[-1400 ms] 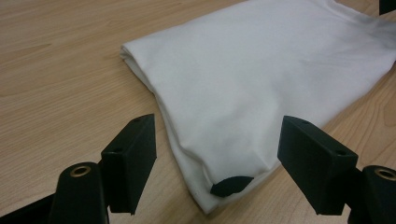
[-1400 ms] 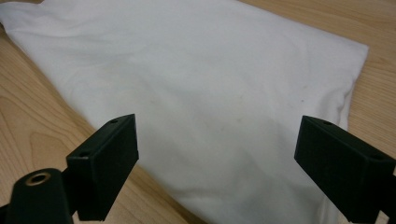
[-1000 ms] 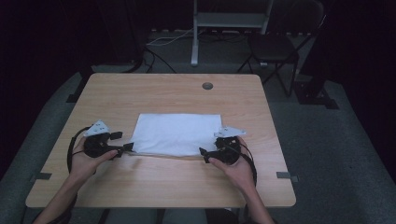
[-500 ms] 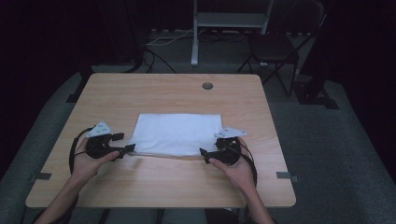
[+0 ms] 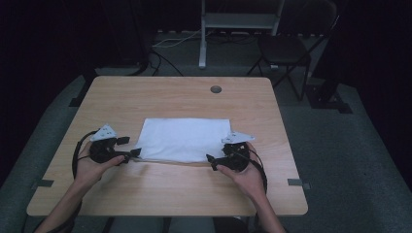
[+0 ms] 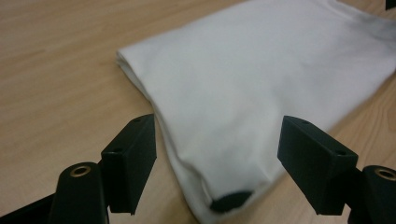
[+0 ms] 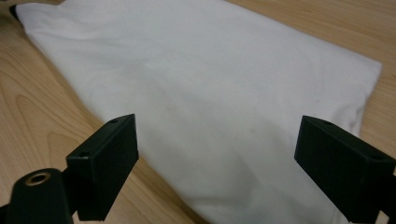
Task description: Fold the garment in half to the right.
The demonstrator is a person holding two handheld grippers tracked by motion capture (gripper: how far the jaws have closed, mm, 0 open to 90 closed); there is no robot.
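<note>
A white folded cloth (image 5: 184, 138) lies flat in the middle of the wooden table (image 5: 160, 97). My left gripper (image 5: 131, 146) sits at the cloth's near left corner. In the left gripper view that gripper (image 6: 219, 149) is open, with the cloth (image 6: 261, 70) corner lying between its jaws and a small dark spot (image 6: 231, 201) at the corner's tip. My right gripper (image 5: 216, 153) is at the near right corner. The right gripper view shows it (image 7: 217, 149) open as well, the cloth (image 7: 201, 79) spreading out between and beyond its jaws.
A round cable hole (image 5: 215, 89) is in the table near its far edge. Bare wood runs along the front edge (image 5: 170, 194) and to both sides of the cloth. A folding chair (image 5: 286, 48) and a metal stand (image 5: 240, 22) are on the floor behind the table.
My left gripper has edged slightly right toward the cloth's corner. The cloth and the right gripper look unchanged.
</note>
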